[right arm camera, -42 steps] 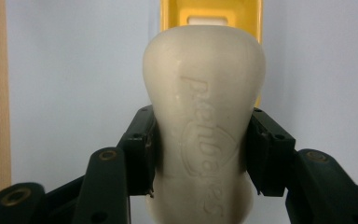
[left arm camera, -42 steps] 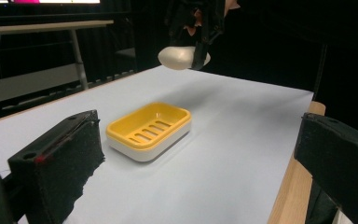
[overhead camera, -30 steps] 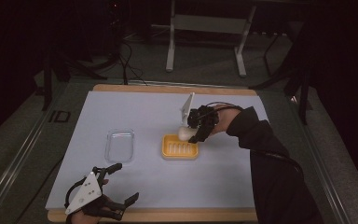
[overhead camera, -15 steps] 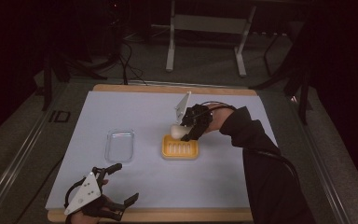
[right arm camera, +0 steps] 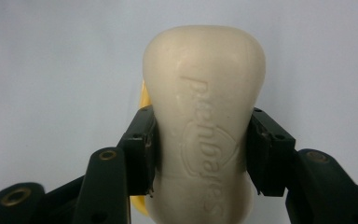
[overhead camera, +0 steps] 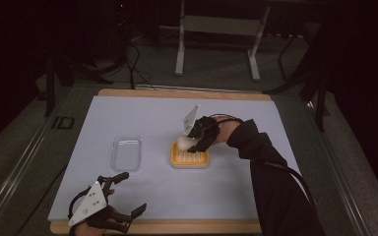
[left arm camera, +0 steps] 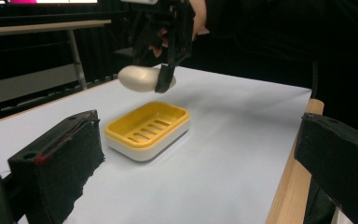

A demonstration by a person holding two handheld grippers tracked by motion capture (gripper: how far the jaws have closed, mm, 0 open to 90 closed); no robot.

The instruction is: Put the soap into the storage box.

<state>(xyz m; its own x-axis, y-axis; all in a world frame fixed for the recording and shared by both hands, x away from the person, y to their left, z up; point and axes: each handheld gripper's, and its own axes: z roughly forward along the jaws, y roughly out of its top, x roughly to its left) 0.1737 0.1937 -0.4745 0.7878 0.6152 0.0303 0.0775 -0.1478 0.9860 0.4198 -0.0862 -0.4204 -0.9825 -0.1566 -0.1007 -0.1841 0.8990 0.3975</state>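
Across the white table [overhead camera: 142, 196], my right gripper [overhead camera: 191, 142] hangs above the far-left edge of the yellow soap dish [overhead camera: 190, 158], clenched on a cream soap bar [right arm camera: 204, 126], its jaws pressing the two long sides at mid-length for balance. I judge the bar roughly level, long axis running left from the jaws. Left of it lies a clear lid [overhead camera: 127, 153]. Near left, my left gripper [overhead camera: 129, 195] rests spread, grasping nothing.
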